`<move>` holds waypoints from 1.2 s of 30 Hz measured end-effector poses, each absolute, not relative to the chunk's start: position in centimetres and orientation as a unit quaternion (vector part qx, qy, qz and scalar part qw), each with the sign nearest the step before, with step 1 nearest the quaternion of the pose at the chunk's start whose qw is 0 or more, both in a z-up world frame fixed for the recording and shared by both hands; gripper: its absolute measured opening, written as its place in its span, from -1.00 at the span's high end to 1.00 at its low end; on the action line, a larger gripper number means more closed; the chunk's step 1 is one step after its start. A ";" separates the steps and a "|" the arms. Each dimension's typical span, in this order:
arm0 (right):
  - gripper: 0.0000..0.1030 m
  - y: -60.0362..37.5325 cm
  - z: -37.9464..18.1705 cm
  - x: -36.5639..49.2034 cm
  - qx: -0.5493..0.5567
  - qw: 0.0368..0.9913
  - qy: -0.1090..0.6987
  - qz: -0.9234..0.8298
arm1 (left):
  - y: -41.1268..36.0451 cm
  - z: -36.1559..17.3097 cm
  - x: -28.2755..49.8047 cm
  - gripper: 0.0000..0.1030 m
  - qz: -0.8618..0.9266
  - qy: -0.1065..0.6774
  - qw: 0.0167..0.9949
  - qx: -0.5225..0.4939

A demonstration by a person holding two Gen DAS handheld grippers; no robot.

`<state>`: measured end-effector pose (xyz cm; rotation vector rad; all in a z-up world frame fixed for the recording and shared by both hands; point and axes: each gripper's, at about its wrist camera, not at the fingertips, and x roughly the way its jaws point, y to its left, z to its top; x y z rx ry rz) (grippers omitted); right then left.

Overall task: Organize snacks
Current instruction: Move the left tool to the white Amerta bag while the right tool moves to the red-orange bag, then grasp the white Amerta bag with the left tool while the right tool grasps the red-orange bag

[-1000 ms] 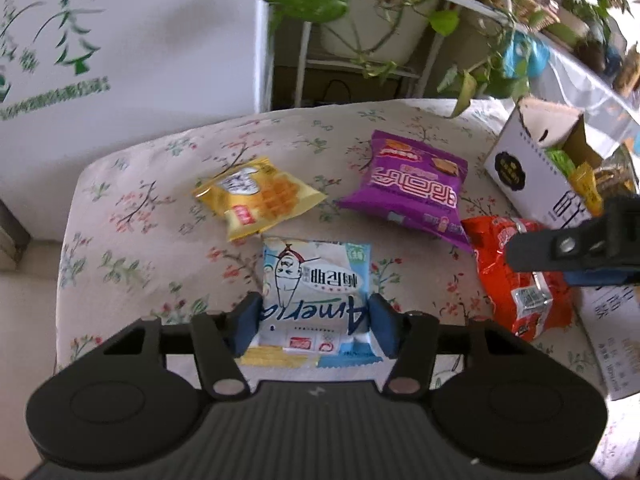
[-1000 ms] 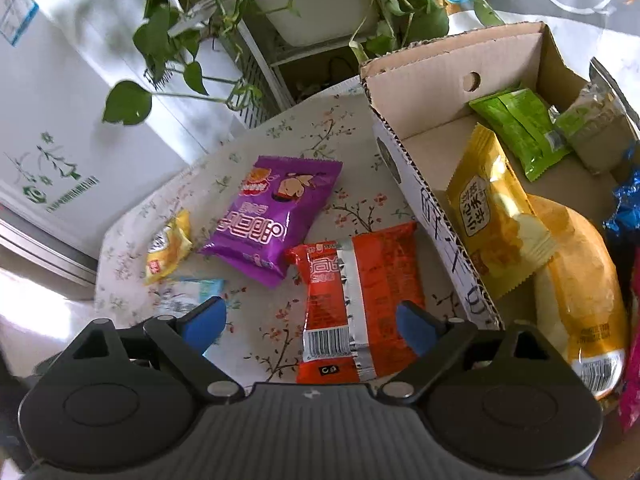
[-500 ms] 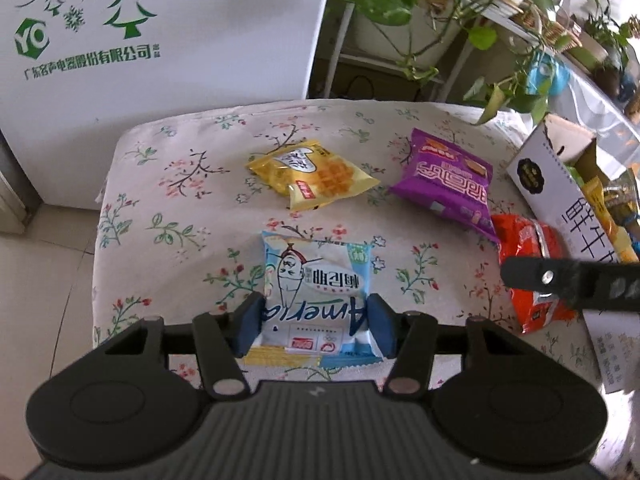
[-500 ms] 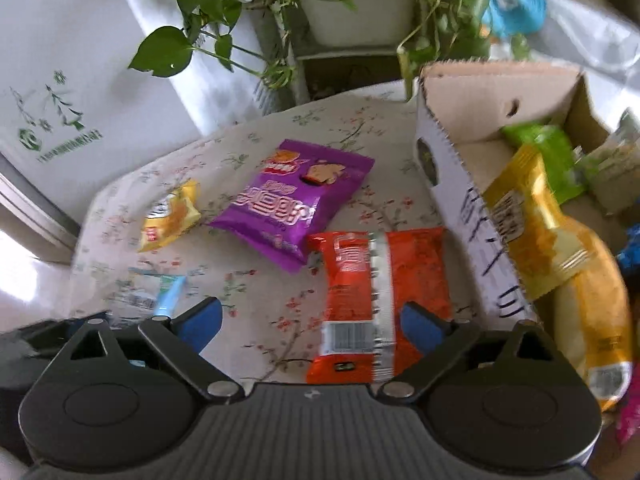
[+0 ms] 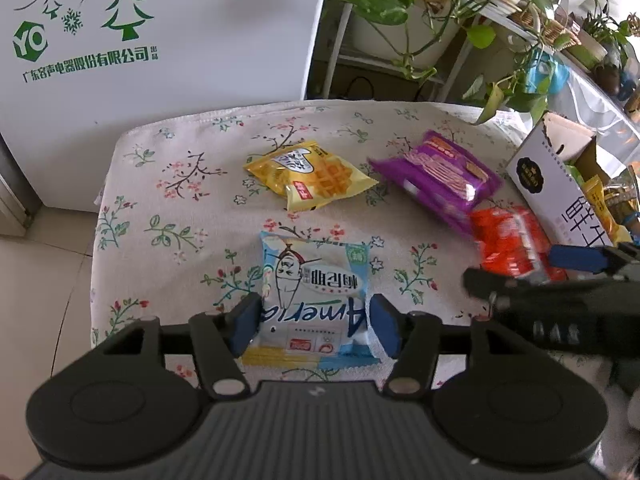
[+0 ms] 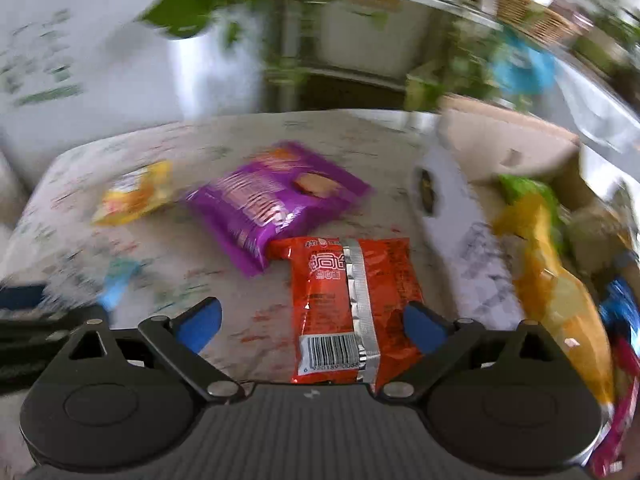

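Four snack packs lie on a floral-clothed desk (image 5: pixel 168 184): a yellow pack (image 5: pixel 310 174), a purple pack (image 5: pixel 438 178), a red pack (image 6: pixel 348 304) and a blue-white pack (image 5: pixel 314 296). The left claw (image 5: pixel 314 330) grips the blue-white pack by its two sides near the desk's front edge. The right claw (image 6: pixel 312 324) is spread wide over the red pack's near end, its right finger (image 6: pixel 424 328) at the pack's edge, just beside an open box (image 6: pixel 496 152) holding more snacks.

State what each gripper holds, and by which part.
The left gripper grips the blue-and-white snack packet by its two side edges near the bottom. The right gripper is open, holding nothing.
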<state>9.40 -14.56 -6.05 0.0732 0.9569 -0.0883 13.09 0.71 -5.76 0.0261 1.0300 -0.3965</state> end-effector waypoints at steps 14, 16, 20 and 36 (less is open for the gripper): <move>-0.86 -17.4 -5.3 9.2 0.115 0.871 0.469 -0.087 | 1.3 -5.6 13.5 -0.18 -0.183 0.489 0.853 0.005; -0.87 -16.9 -5.7 9.6 0.098 0.868 0.477 -0.093 | 1.1 -5.5 13.4 -0.18 -0.190 0.483 0.855 0.011; -0.88 -17.4 -6.7 9.9 0.096 0.860 0.490 -0.102 | 0.5 -5.7 13.2 -0.31 -0.200 0.477 0.855 0.034; -0.94 -17.1 -8.0 11.1 0.084 0.857 0.500 -0.087 | -1.3 -7.3 13.6 -0.98 -0.194 0.476 0.853 0.088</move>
